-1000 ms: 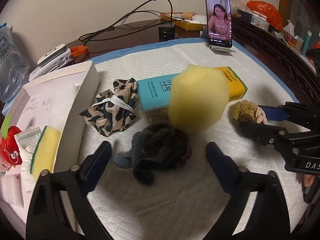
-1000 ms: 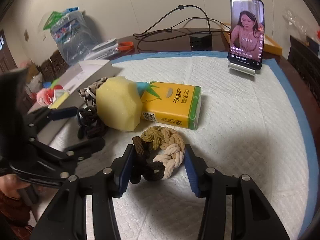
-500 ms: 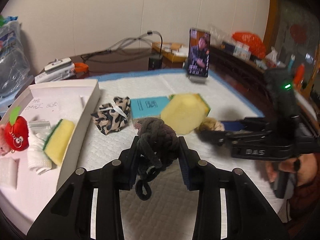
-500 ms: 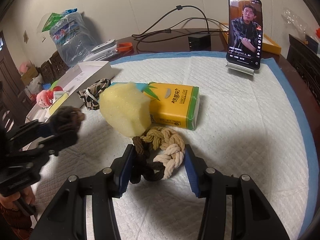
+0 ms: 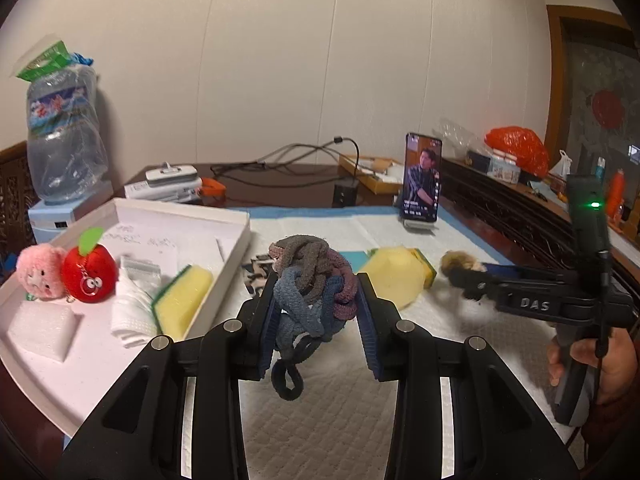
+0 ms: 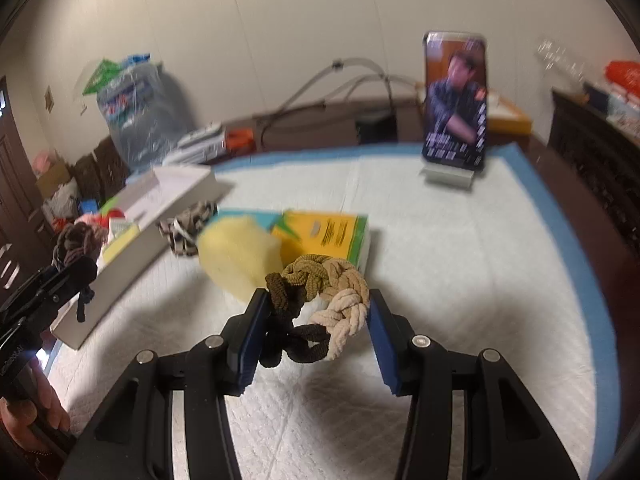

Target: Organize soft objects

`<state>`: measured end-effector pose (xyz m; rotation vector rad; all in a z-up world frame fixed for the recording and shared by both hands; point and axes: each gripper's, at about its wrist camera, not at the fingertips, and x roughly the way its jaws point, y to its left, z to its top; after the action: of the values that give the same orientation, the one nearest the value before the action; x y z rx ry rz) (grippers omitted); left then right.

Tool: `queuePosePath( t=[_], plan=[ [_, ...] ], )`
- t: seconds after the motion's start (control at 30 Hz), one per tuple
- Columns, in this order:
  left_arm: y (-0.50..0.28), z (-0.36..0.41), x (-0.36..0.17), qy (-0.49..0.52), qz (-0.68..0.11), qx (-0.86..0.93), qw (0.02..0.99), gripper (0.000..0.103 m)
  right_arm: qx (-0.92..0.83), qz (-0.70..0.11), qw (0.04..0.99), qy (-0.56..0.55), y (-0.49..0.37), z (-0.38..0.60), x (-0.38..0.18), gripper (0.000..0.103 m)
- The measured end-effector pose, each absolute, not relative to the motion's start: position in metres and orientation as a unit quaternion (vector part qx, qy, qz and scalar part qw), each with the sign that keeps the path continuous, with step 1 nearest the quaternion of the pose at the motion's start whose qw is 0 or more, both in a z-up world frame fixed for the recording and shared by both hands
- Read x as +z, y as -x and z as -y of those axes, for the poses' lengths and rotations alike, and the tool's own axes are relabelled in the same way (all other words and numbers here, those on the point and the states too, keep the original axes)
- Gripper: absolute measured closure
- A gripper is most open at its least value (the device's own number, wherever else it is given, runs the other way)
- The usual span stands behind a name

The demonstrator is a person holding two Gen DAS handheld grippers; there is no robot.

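My left gripper point(image 5: 316, 320) is shut on a grey, blue and mauve knotted rope ball point(image 5: 312, 280) and holds it above the white pad, right of the white tray point(image 5: 224, 276). My right gripper point(image 6: 316, 316) is shut on a brown, olive and cream braided rope ring point(image 6: 320, 300), lifted off the pad; it also shows in the left wrist view point(image 5: 460, 266). A yellow sponge block point(image 5: 394, 280) and a leopard-print scrunchie point(image 6: 184, 228) lie on the pad. The tray holds a pink plush point(image 5: 40, 272), a red apple plush point(image 5: 90, 268), a white cloth point(image 5: 132, 308), a yellow-green sponge point(image 5: 182, 296) and a white foam block point(image 5: 42, 328).
A yellow and teal tissue box point(image 6: 328, 236) lies behind the sponge block. A phone on a stand point(image 5: 422, 184) stands at the far pad edge, with cables and a charger point(image 5: 344, 196) behind. A water bottle point(image 5: 60, 136) stands at far left. Cluttered dark shelf at right.
My left gripper closed on the knotted rope ball and lifted it off the pad. My right gripper has now lifted the braided ring, and its view is blurred by motion.
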<state>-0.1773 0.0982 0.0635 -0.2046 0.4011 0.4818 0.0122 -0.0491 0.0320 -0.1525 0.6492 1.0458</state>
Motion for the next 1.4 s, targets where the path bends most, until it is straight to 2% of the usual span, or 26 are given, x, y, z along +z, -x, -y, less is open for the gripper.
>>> queuePosePath(
  t=[0.17, 0.27, 1.4],
  plan=[
    [0.183, -0.085, 0.067, 0.064, -0.174, 0.251, 0.950, 0.067, 0.460, -0.175, 0.870, 0.035, 0.017, 0.084, 0.054, 0.054],
    [0.182, -0.083, 0.066, 0.056, -0.175, 0.251, 0.950, 0.067, 0.455, -0.130, 0.880, 0.048, 0.031, 0.085, 0.058, 0.054],
    [0.187, -0.085, 0.067, 0.063, -0.168, 0.257, 0.950, 0.067, 0.451, -0.131, 0.882, 0.046, 0.028, 0.084, 0.057, 0.054]
  ],
)
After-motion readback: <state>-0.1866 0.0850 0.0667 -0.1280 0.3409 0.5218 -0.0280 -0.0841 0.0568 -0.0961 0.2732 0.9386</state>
